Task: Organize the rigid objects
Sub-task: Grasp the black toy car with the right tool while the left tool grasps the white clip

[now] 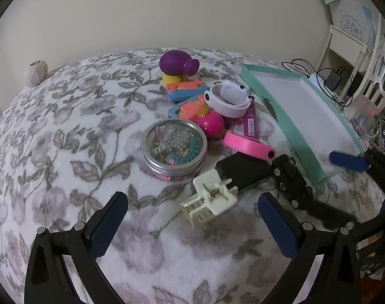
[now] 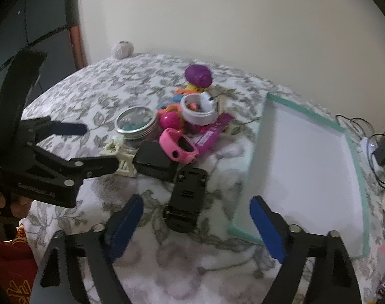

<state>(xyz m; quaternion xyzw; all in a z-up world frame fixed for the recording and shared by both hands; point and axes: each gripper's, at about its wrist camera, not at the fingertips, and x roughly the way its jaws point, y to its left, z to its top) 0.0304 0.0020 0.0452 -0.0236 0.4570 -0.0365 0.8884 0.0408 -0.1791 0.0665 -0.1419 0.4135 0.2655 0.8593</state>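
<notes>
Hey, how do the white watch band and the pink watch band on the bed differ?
The white band is coiled into a ring and rests on top of the toy pile; the pink band lies on the floral blanket at the pile's near edge. The white one looks bulkier, the pink one flatter. Both lie outside the mint-edged tray.

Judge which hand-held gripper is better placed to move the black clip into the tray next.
Right, probably. The right hand-held gripper hangs open with the black clip lying just ahead of its fingers and the teal-rimmed tray beside it. The left hand-held gripper is open over the cream clip instead.
</notes>
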